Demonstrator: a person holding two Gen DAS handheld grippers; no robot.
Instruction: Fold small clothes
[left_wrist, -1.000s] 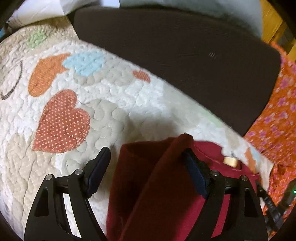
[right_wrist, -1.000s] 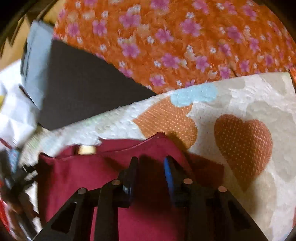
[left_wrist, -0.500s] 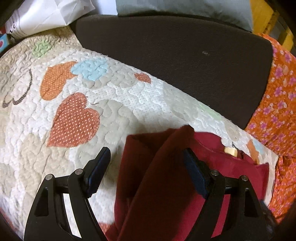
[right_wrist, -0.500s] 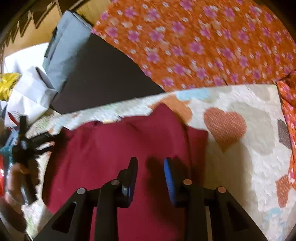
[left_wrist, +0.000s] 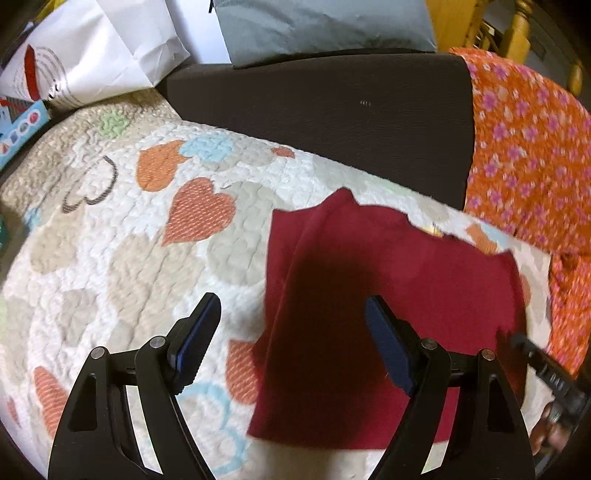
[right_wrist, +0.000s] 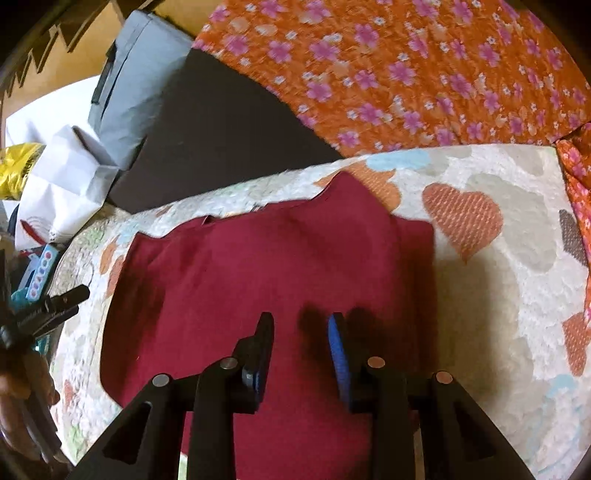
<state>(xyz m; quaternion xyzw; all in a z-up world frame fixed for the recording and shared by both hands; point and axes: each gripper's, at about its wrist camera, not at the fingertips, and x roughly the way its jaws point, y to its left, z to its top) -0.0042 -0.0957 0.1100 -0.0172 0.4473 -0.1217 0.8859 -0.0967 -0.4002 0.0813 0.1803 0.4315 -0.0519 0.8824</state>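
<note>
A dark red small garment lies flat on a quilted heart-pattern blanket; it also shows in the right wrist view. My left gripper is open and empty, held above the garment's left edge. My right gripper is open with a narrower gap, empty, above the garment's middle. The left gripper also shows at the left edge of the right wrist view, and the right gripper at the right edge of the left wrist view.
A dark cushion lies behind the blanket. An orange floral cloth lies to the right; it also shows in the right wrist view. White bags and a grey pillow sit at the back.
Both grippers have lifted up and back from the garment. The left gripper let the raised fold go; the garment now lies flat. The right jaws have opened a little.
</note>
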